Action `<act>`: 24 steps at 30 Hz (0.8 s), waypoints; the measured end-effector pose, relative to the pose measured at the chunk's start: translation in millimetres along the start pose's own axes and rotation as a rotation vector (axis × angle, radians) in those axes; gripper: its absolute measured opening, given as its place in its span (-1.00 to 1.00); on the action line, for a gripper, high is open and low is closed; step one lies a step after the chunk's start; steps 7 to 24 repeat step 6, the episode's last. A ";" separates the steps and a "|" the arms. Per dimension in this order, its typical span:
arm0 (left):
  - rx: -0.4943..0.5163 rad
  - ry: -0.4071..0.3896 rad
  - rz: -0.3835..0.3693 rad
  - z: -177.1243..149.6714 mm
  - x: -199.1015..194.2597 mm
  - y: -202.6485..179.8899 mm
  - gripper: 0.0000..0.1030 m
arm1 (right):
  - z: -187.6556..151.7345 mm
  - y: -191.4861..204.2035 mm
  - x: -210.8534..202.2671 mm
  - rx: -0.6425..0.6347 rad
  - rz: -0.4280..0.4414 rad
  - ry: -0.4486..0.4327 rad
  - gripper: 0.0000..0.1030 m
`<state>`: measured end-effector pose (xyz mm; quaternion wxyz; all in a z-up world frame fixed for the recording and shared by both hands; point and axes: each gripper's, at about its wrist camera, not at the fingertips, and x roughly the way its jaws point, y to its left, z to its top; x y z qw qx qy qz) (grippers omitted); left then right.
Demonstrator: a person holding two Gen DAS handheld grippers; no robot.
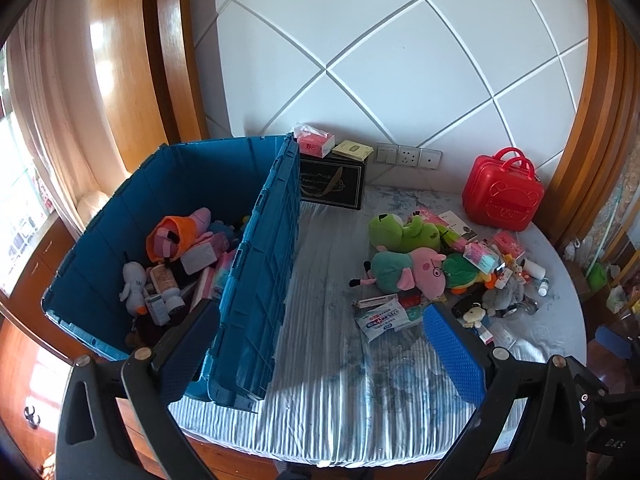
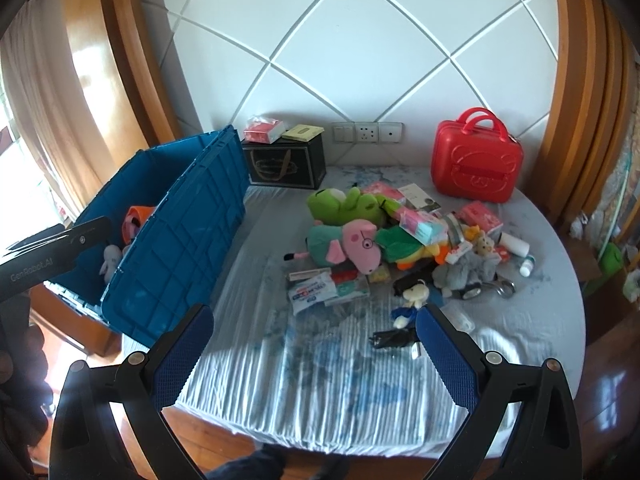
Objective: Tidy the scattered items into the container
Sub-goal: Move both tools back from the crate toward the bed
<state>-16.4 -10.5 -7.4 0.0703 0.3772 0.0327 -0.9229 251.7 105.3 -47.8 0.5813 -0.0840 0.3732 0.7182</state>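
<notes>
A blue lidded crate [image 1: 120, 216] stands at the left of the bed, its lid flap [image 1: 264, 264] upright; it holds several toys and boxes. It also shows in the right wrist view [image 2: 180, 240]. A pile of scattered items lies at the right: a green frog plush [image 1: 404, 232] [image 2: 344, 206], a pink pig plush [image 1: 412, 270] [image 2: 348, 246], a white sachet [image 1: 384, 320] [image 2: 312, 292], small boxes and bottles. My left gripper [image 1: 320, 336] is open and empty, above the bed between crate and pile. My right gripper [image 2: 316, 344] is open and empty, short of the pile.
A red toy suitcase [image 1: 502, 192] [image 2: 476, 160] stands at the back right. A black box [image 1: 332, 184] with small packs on top sits against the wall by the sockets. The striped bed sheet [image 1: 340, 392] ends at a wooden edge in front.
</notes>
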 end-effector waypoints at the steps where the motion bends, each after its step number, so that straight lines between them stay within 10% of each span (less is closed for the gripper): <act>1: 0.004 -0.007 0.005 -0.2 -0.5 -0.2 1.00 | 0.2 -0.1 0.4 0.001 0.000 0.001 1.00; 24: 0.004 -0.014 0.005 0.6 -1.1 0.1 1.00 | 0.8 0.6 0.6 0.003 -0.001 0.002 1.00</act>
